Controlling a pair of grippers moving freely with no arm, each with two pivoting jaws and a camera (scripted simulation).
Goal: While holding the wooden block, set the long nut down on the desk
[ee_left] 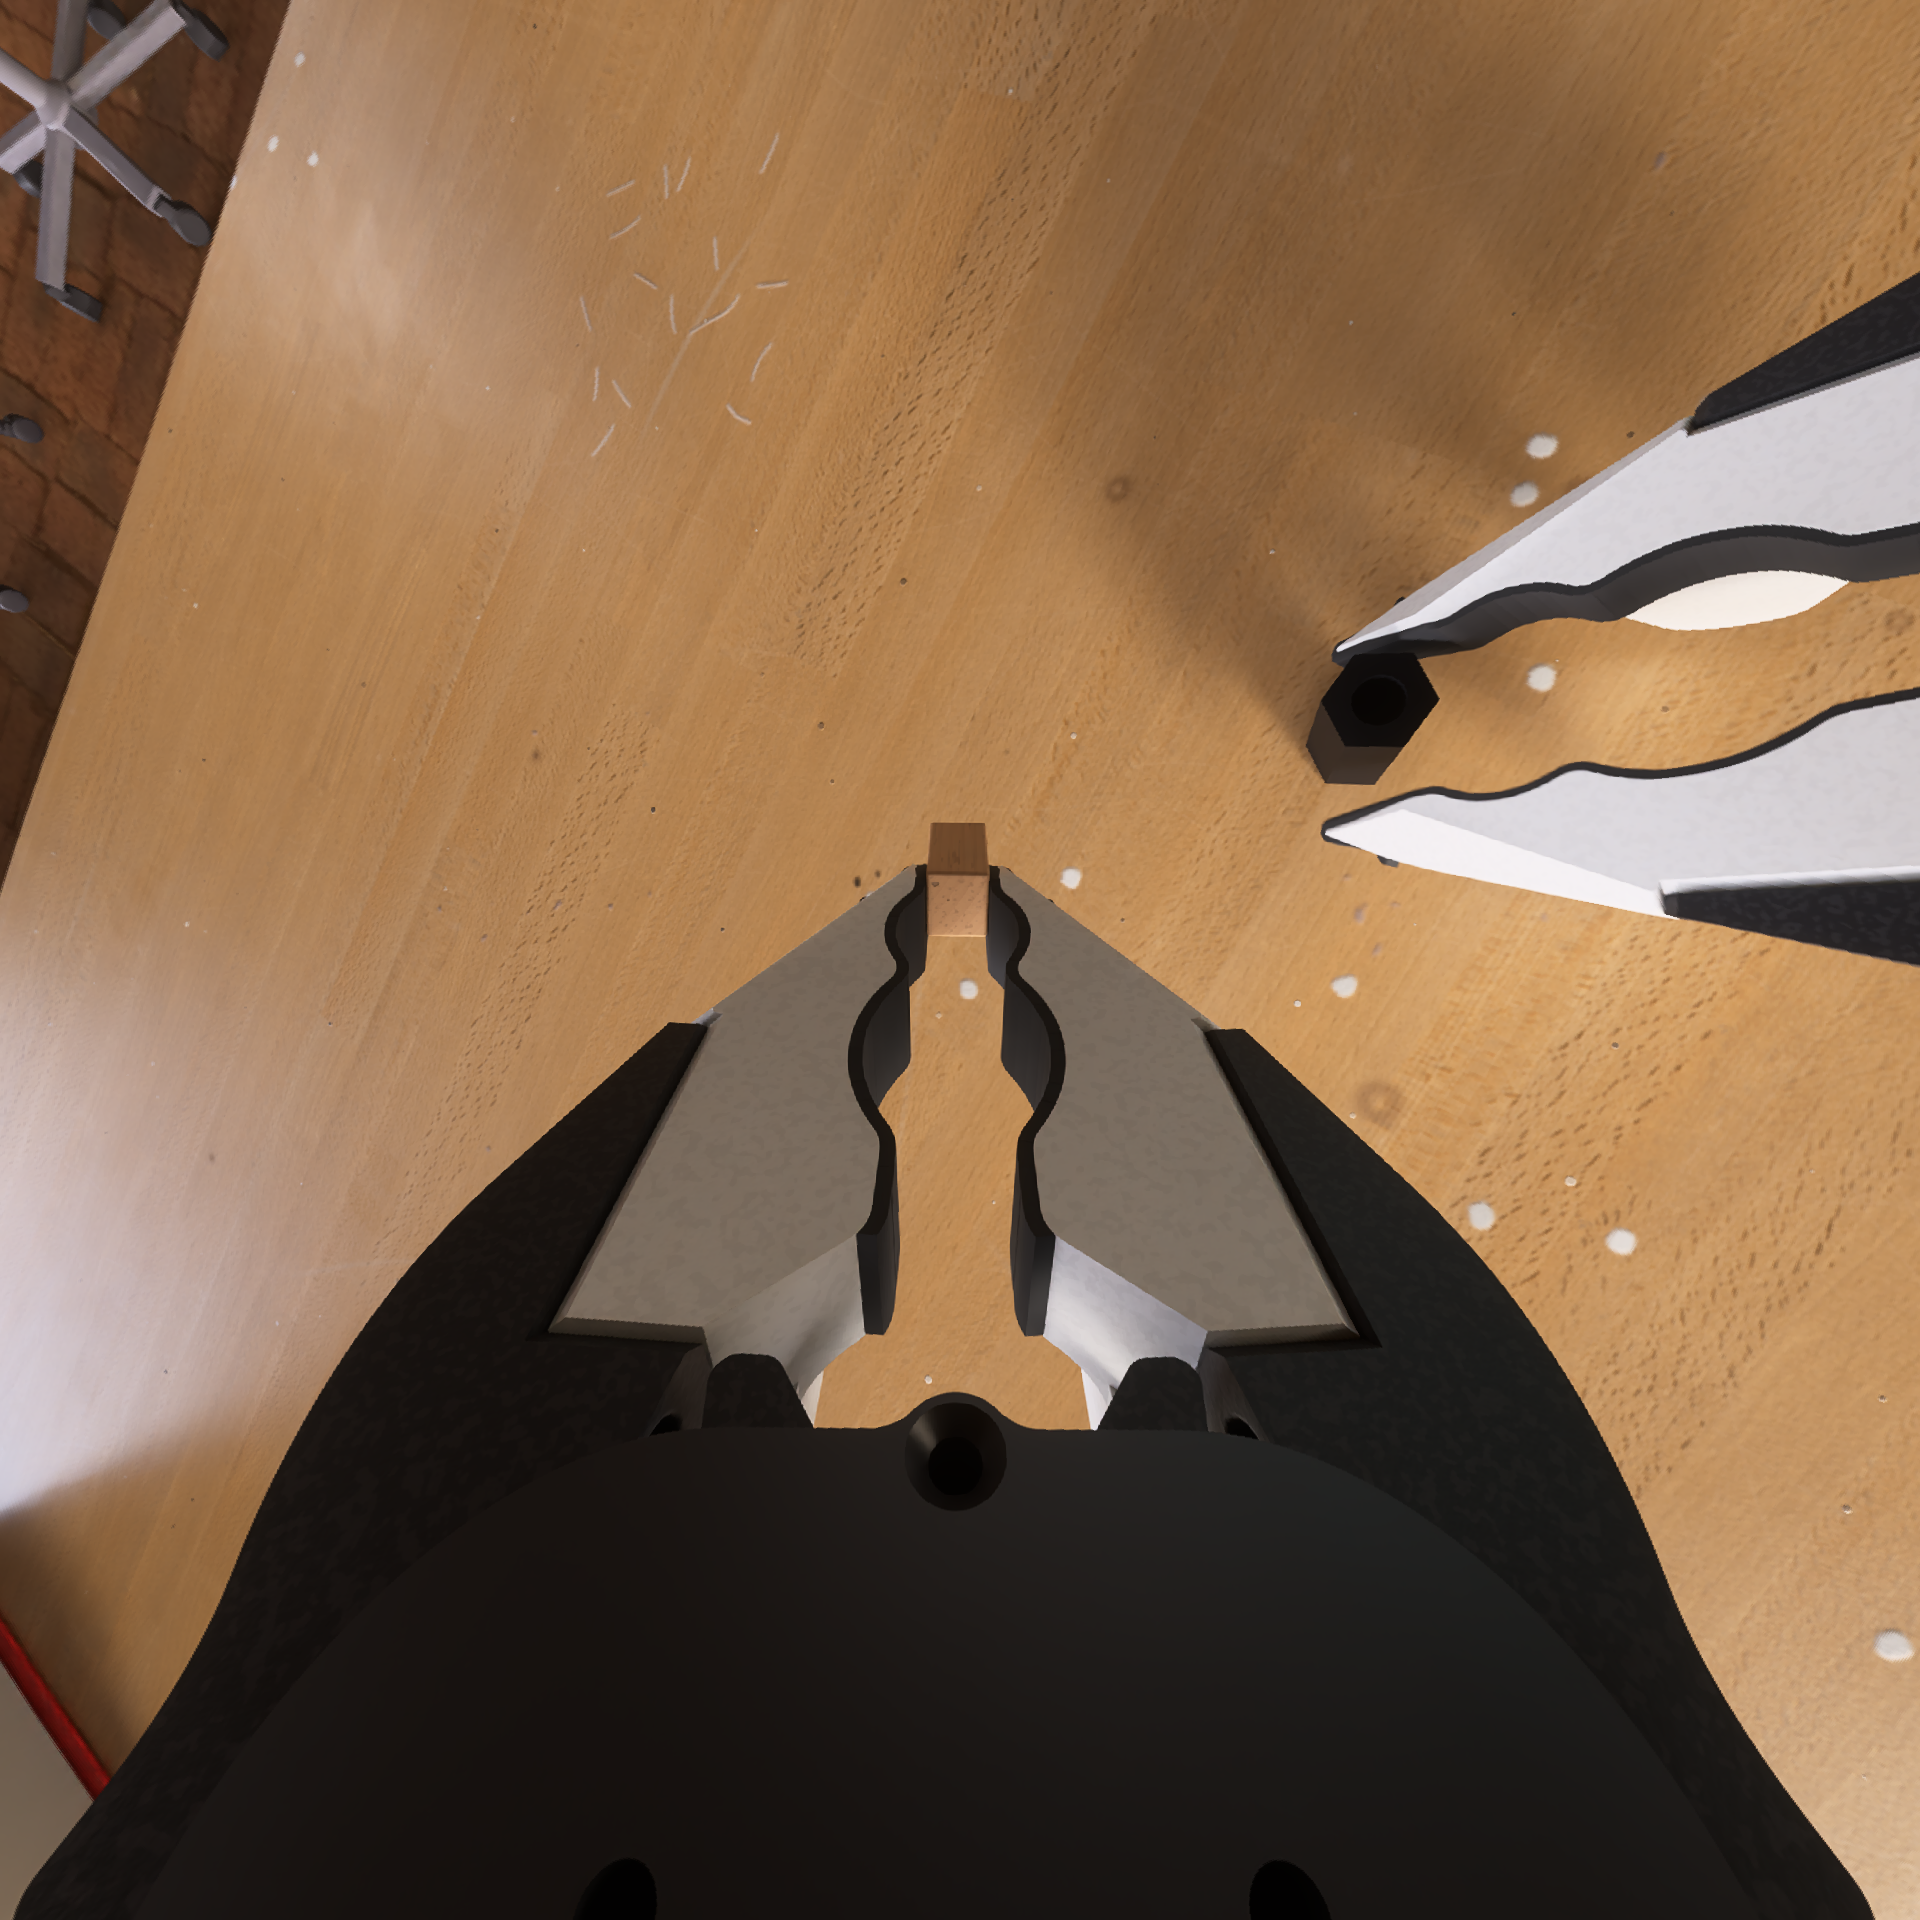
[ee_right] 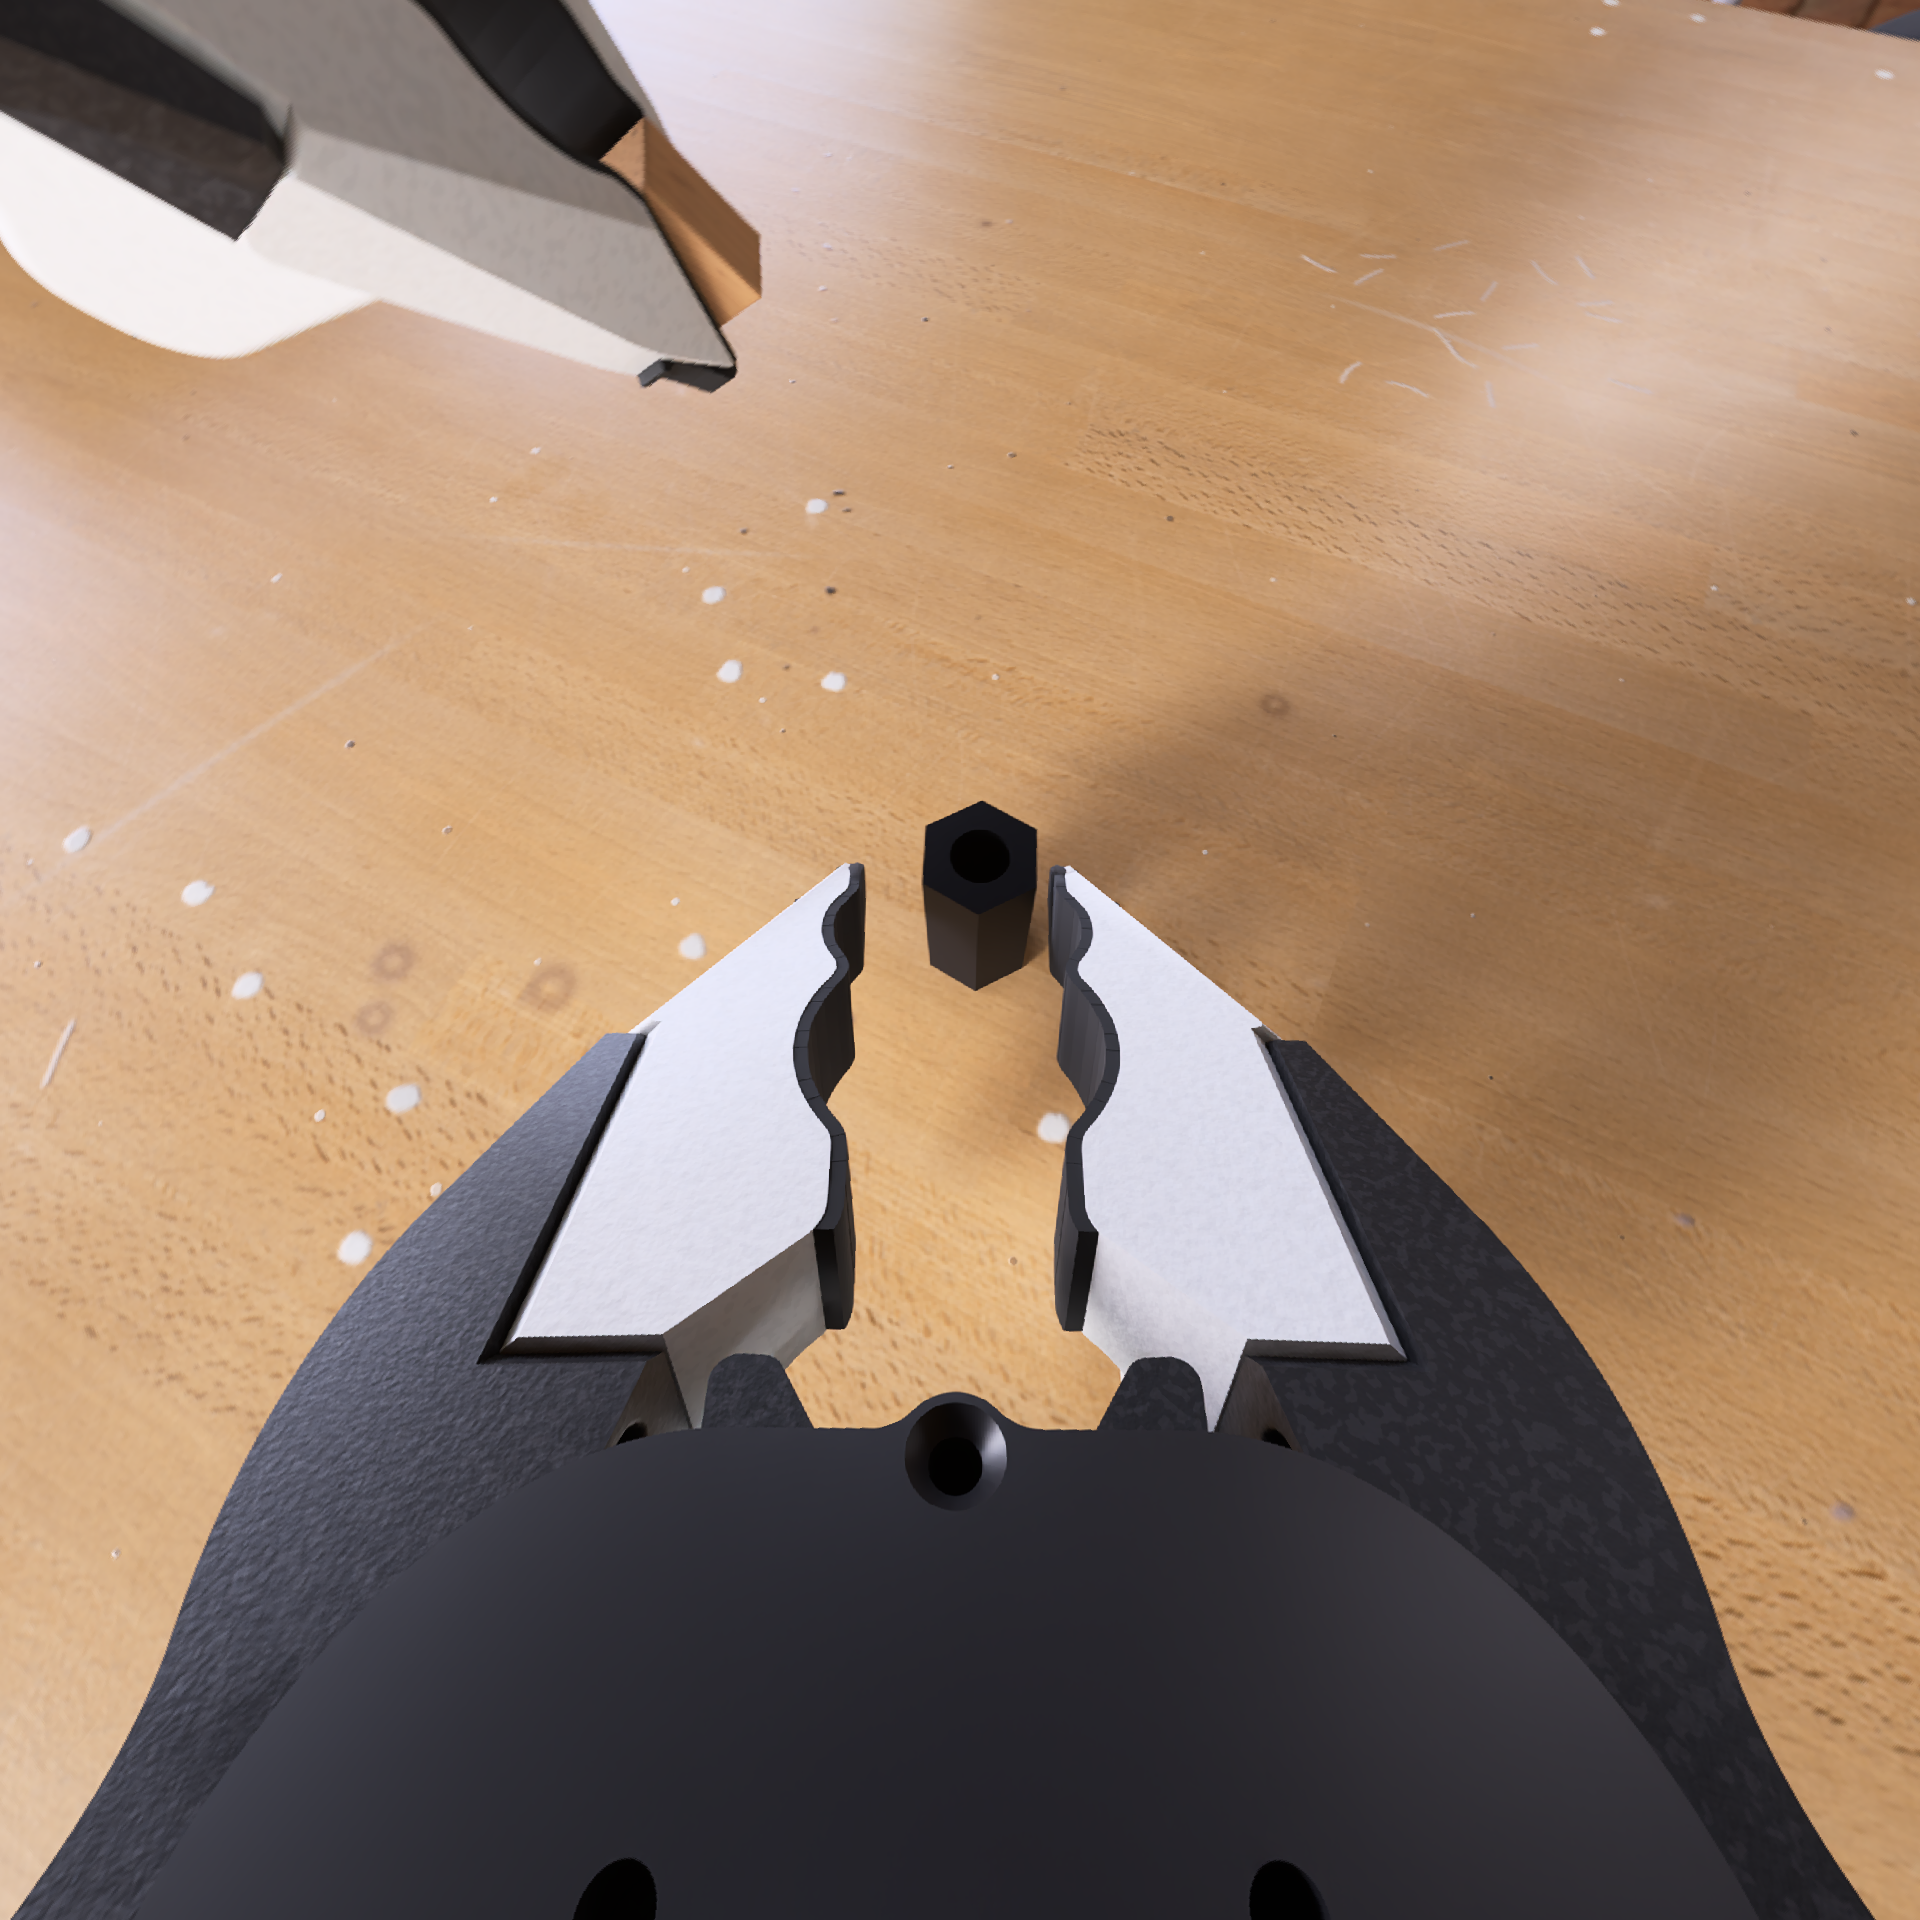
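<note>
My left gripper is shut on a small wooden block and holds it above the desk. The block also shows in the right wrist view, pinched in the left gripper at the top left. The long nut is black and hexagonal and stands upright on the desk. My right gripper is open, with one fingertip on each side of the nut and a gap to both. In the left wrist view the nut sits between the right gripper's tips at the right.
The wooden desk bears white paint specks and a patch of fine scratches. Its left edge runs along the left wrist view, with a chair base on the brick-coloured floor beyond.
</note>
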